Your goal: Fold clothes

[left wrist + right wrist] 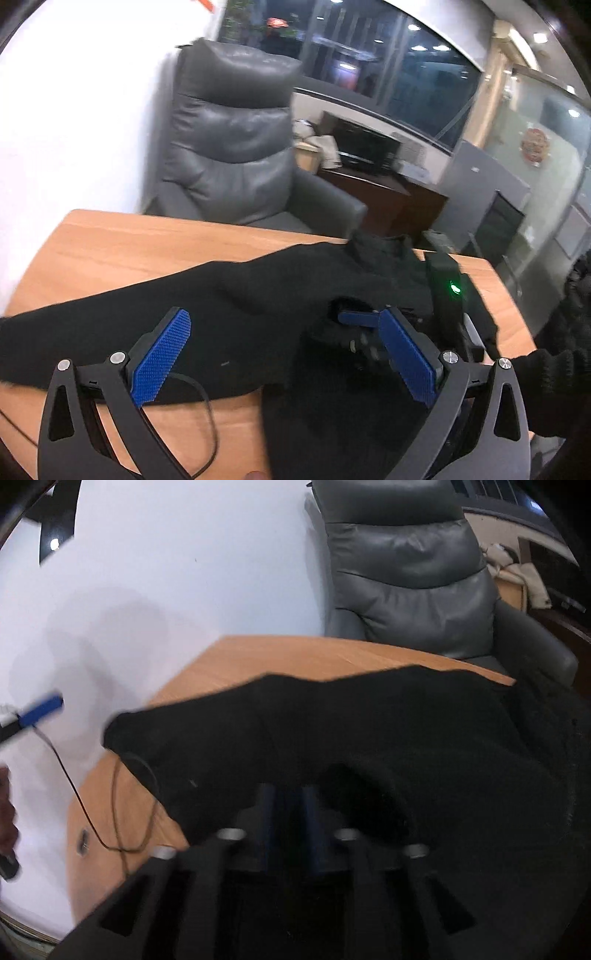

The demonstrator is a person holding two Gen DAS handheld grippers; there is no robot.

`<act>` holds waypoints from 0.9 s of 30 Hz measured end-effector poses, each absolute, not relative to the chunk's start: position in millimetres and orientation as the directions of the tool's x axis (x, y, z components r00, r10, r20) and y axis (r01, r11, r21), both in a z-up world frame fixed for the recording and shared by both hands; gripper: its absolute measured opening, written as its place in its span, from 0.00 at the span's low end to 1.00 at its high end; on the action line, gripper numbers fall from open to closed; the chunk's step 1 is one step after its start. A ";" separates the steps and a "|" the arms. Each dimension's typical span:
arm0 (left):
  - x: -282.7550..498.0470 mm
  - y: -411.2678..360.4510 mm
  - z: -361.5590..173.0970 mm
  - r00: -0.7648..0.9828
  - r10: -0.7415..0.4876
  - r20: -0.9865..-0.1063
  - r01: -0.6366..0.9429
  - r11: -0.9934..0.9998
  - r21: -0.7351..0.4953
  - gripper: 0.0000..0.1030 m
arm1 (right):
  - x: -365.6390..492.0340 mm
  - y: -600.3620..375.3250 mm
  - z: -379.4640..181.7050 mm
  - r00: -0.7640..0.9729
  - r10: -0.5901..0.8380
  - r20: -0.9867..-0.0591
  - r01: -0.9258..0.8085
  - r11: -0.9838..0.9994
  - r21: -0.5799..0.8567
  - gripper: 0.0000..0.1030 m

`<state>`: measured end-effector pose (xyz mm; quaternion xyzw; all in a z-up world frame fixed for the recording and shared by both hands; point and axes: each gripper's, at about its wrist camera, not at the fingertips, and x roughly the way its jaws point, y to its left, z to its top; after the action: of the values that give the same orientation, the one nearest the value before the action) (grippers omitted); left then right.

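Black garment (229,306) lies spread across the wooden desk (122,243) mid-frame, right gripper (288,812) pinched shut on its near edge, left gripper (280,354) hovering wide apart above it: mid-fold; the left likely needs to grab an edge next.

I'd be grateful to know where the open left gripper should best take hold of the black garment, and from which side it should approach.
Probably the near hem of the black garment, just ahead of the left gripper. The edge lies flat on the wooden table, thin enough to pinch. Come in low from the near side. The right gripper looks shut on cloth further right.
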<state>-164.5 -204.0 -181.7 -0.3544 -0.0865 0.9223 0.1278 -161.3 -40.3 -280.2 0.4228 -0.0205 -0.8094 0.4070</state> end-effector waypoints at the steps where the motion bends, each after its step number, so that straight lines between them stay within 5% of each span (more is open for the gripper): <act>1: -168.8 -197.0 -180.6 -0.711 0.315 -0.629 -0.196 -0.947 -0.253 1.00 | -153.7 -35.9 -276.0 -0.319 -0.682 -0.659 0.650 -0.663 0.371 0.72; 5: -191.7 -151.9 -171.5 -0.681 0.422 -0.599 -0.317 -0.907 -0.278 1.00 | -104.7 27.5 -230.5 -0.422 -0.702 -0.574 0.667 -0.669 0.327 0.83; 8: -212.4 -110.2 -175.2 -0.638 0.515 -0.572 -0.425 -0.855 -0.296 1.00 | -61.6 101.8 -203.4 -0.574 -0.590 -0.567 0.602 -0.774 0.196 0.90; 12: -252.2 -54.0 -223.4 -0.538 0.531 -0.655 -0.477 -0.832 -0.284 1.00 | -23.3 200.3 -215.0 -0.679 -0.283 -0.677 0.460 -0.883 -0.092 0.90; 18: -281.1 -17.4 -318.5 -0.418 0.387 -0.822 -0.448 -0.875 -0.184 0.99 | -18.7 261.9 -272.7 -0.623 -0.049 -0.781 0.462 -0.828 -0.317 0.90; 20: -273.9 -21.4 -322.3 -0.471 0.383 -0.794 -0.460 -0.875 -0.150 1.00 | -27.1 263.5 -286.4 -0.646 -0.010 -0.764 0.445 -0.817 -0.365 0.83; 22: -271.7 -17.9 -323.2 -0.478 0.357 -0.802 -0.462 -0.879 -0.116 0.99 | -42.5 271.6 -297.6 -0.644 0.014 -0.765 0.408 -0.840 -0.359 0.28; 27: -269.4 -6.8 -325.2 -0.516 0.290 -0.806 -0.414 -0.908 -0.062 1.00 | -43.3 300.8 -282.7 -0.718 0.055 -0.694 0.230 -0.922 -0.311 0.22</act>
<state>-269.4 -6.8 -325.2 -0.4482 0.0692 0.8679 0.2028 -43.3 300.8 -282.7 0.3726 0.1911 -0.9068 0.0482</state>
